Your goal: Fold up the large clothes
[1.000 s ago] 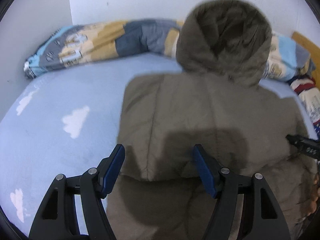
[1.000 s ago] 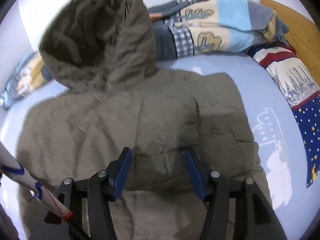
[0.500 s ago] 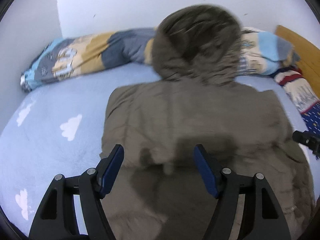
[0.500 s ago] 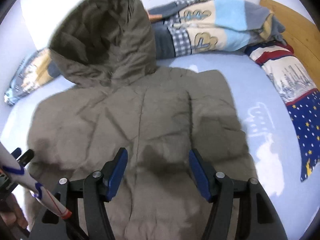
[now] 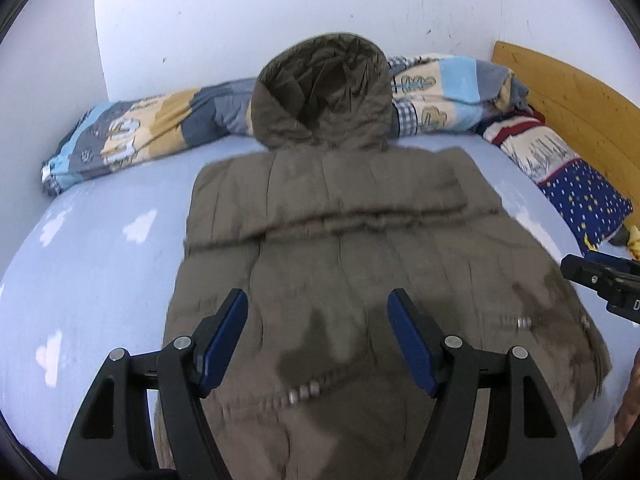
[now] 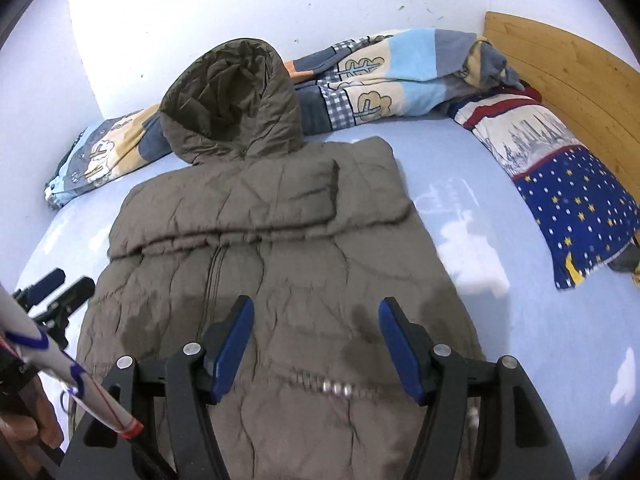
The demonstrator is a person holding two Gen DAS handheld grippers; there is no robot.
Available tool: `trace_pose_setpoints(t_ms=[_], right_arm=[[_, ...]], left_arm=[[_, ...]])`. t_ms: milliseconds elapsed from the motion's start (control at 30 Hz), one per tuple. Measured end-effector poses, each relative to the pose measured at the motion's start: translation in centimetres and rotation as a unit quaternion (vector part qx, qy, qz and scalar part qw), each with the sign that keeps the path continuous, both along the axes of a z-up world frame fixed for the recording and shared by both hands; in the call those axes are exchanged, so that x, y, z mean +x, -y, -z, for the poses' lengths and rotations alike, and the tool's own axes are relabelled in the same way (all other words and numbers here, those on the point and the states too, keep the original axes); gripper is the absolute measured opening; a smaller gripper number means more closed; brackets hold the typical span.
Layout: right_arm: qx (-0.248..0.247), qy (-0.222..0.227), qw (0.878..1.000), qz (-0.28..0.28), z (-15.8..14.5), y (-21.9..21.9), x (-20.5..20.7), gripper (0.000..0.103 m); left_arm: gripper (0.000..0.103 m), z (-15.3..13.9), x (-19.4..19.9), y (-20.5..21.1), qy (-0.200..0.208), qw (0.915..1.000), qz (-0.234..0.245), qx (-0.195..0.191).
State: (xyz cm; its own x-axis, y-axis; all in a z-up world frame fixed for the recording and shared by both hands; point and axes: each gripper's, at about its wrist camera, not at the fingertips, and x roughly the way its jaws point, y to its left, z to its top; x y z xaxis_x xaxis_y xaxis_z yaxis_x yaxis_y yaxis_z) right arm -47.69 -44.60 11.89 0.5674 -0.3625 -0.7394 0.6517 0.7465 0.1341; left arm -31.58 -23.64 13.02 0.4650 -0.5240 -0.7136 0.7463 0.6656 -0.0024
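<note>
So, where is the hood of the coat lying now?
In both wrist views the hood of the olive padded coat lies at the far end of the bed, propped on the rolled patchwork quilt along the white wall.

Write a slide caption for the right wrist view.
Open right gripper above an olive hooded coat spread on a blue bed, empty.

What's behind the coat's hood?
Behind the hood lies a rolled patchwork blanket along the white wall. The blanket shows on both sides of the hood; its middle stretch is covered, so anything there cannot be seen.
</note>
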Motion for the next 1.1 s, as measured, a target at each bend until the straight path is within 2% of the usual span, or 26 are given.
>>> trace_pose_setpoints(t_ms=[200, 333, 400, 467, 533, 600, 633, 700, 800, 900, 1000, 1100], right_arm=[[0.015, -0.026, 0.999, -0.018, 2.5, -3.2, -1.5, 0.070], [0.039, -0.068, 0.996, -0.037, 5.9, -4.2, -1.2, 0.070], [0.049, -0.088, 0.994, -0.045, 7.5, -4.5, -0.8, 0.070], [0.077, -0.105, 0.990, -0.046, 9.1, -4.0, -0.5, 0.070], [0.104, -0.100, 0.989, -0.043, 9.9, -3.4, -0.9, 0.070], [0.109, -0.086, 0.990, -0.033, 9.3, -2.8, -1.8, 0.070], [0.111, -0.065, 0.991, -0.028, 8.5, -2.4, -2.8, 0.070], [0.106, -0.032, 0.994, -0.014, 7.0, -1.5, -5.0, 0.070], [0.087, -0.010, 0.996, 0.033, 5.8, 0.9, -9.4, 0.077], [0.118, 0.002, 0.989, 0.084, 7.0, 3.8, -14.1, 0.077], [0.158, 0.004, 0.977, 0.143, 9.4, 6.4, -18.5, 0.077], [0.216, 0.035, 0.961, 0.168, 11.3, 7.5, -20.8, 0.077]], left_arm=[[0.072, 3.9, -1.2, -1.9, -0.034, 0.9983, -0.017, 0.045], [0.071, 6.5, -0.9, -2.0, -0.061, 0.9951, -0.023, 0.074], [0.072, 8.1, -0.4, -1.9, -0.094, 0.9911, -0.023, 0.091], [0.072, 9.0, -0.3, -2.1, -0.104, 0.9891, -0.021, 0.102], [0.072, 8.5, -0.4, -2.5, -0.100, 0.9899, -0.021, 0.099], [0.072, 6.9, -0.3, -4.1, -0.101, 0.9920, -0.027, 0.071], [0.072, 6.4, -0.1, -4.9, -0.102, 0.9925, -0.030, 0.061], [0.072, 4.8, 0.7, -7.6, -0.099, 0.9934, -0.047, 0.034], [0.072, 3.9, 2.2, -12.1, -0.101, 0.9915, -0.081, 0.011], [0.072, 4.7, 3.6, -16.4, -0.117, 0.9867, -0.113, 0.000], [0.072, 6.1, 4.6, -20.0, -0.141, 0.9804, -0.137, -0.006], [0.072, 7.5, 4.8, -21.7, -0.192, 0.9711, -0.141, -0.020]])
